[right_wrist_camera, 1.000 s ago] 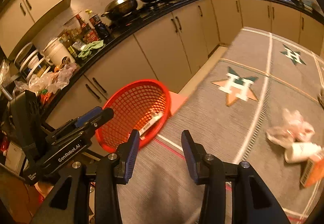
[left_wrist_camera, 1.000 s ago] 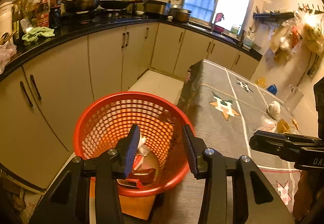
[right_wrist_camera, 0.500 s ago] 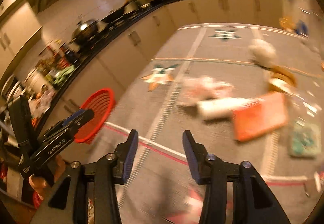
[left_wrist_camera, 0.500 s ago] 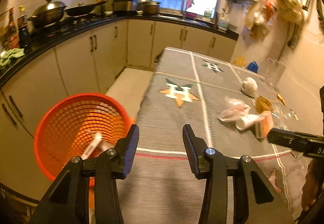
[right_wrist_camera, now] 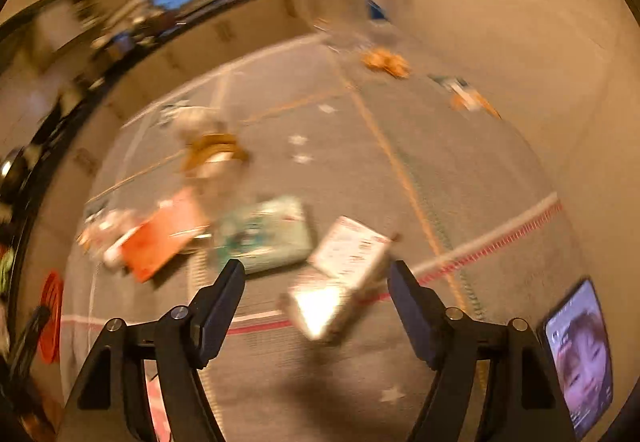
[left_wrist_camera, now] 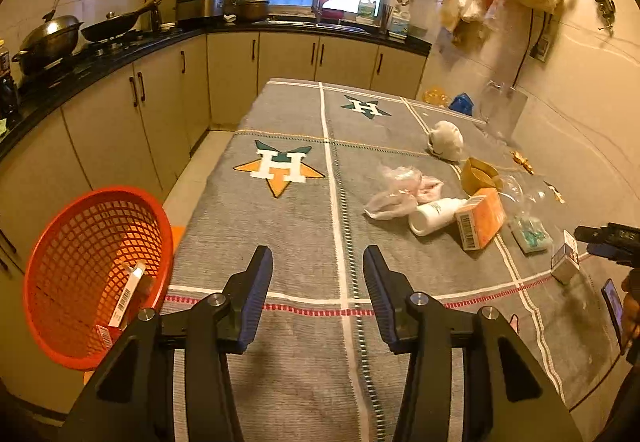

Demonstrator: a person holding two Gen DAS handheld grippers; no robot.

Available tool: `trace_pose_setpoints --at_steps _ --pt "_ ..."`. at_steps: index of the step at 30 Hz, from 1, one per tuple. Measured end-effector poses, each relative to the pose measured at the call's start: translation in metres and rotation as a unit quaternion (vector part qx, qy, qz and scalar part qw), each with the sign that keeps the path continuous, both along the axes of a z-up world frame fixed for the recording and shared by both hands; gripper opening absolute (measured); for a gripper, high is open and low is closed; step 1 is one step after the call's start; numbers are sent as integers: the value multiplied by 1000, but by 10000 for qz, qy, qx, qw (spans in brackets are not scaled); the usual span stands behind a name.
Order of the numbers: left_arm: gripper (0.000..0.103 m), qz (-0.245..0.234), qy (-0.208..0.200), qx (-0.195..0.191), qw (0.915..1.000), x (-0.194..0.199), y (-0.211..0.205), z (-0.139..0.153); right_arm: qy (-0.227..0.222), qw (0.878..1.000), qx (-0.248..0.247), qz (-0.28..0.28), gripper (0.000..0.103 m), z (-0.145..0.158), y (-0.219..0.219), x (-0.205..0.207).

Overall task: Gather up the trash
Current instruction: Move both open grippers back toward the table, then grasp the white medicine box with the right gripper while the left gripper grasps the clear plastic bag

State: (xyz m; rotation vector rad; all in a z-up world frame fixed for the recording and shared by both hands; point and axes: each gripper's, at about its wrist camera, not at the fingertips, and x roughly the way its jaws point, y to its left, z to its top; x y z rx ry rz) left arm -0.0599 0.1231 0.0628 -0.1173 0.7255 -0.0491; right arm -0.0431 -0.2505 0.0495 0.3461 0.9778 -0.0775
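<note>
Left gripper [left_wrist_camera: 317, 294]: jaws part-open, empty, over table's near edge [left_wrist_camera: 280, 382]. Right gripper [right_wrist_camera: 316, 306]: jaws wide, just been opening, nothing clamped; small carton [right_wrist_camera: 340, 278] lies on cloth between fingertips, contact not discernible through blur. Beyond carton: teal packet [right_wrist_camera: 266, 234], orange box [left_wrist_camera: 480, 218], white bottle [left_wrist_camera: 434, 216], crumpled plastic [left_wrist_camera: 404, 192], toward table's right edge. Red basket [left_wrist_camera: 96, 274] off table's near-left corner, holds boxes.

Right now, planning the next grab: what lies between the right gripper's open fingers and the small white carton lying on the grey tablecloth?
Only bare grey tablecloth, per the right wrist view; the small white carton lies just ahead of the right gripper.
</note>
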Motion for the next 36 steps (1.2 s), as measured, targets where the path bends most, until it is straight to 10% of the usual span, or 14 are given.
trace_pose_setpoints --at_steps 9,16,25,36 --pt "46 -30 73 -32 10000 -1 3 -4 422 9983 -388 -96 76 -30 7 23" --pt "50 -153 244 -44 9996 16 -5 -6 151 9951 -670 709 37 -30 38 13" --pt "54 -241 585 -339 9974 62 -26 -5 -785 9684 -530 2305 37 -2 106 -28" --pt "71 -583 932 -535 9925 134 -67 -22 -847 9639 -244 2514 37 -6 113 -28"
